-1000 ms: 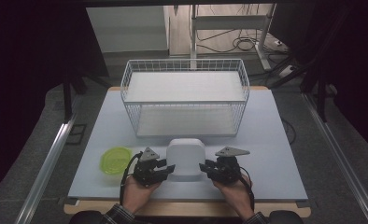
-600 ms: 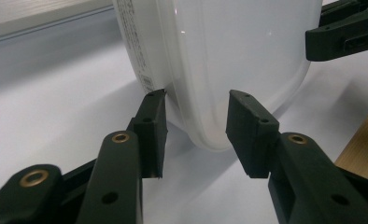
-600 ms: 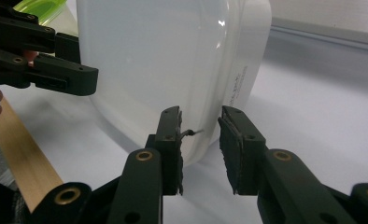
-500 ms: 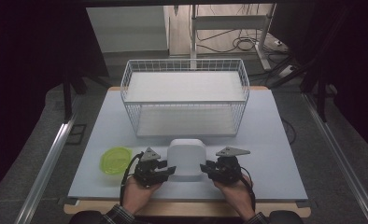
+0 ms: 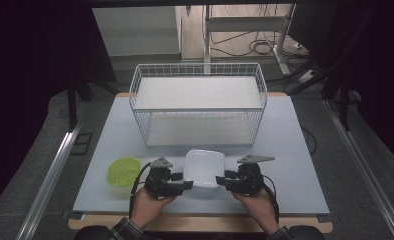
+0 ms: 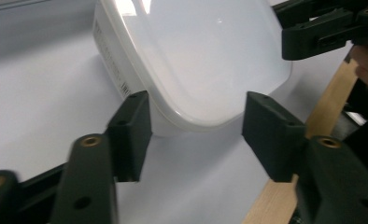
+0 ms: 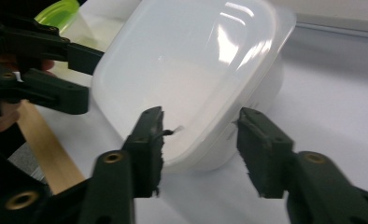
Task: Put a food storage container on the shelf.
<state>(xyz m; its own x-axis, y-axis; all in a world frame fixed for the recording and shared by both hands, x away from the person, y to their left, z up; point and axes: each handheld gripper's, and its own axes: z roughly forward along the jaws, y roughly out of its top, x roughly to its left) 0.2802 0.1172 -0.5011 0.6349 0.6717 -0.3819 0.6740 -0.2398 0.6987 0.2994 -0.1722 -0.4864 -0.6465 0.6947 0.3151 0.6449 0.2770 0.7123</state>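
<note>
A: What did the place look like?
B: A pale tabletop (image 5: 295,150) with a wooden front edge stood in a dark room, with grey floor around it.
A: And nearest the front edge?
B: Two hands came in over it. The left gripper (image 5: 187,184) and the right gripper (image 5: 221,181) faced each other across a white plastic container (image 5: 204,167) lying upside down just inside the front edge, about midway along it.
A: Were the claws clamped on it?
B: No. Both had just been opening. In the left gripper view its jaws stood parted astride a corner of the container (image 6: 191,60), pads off it. In the right gripper view they likewise straddled a corner (image 7: 191,74) with gaps showing.
A: Anything else?
B: A green lid (image 5: 124,171) lay toward the left edge, beside the left hand. Farther back, a white wire basket (image 5: 197,107) stood across the middle, reaching nearly to the far edge.
</note>
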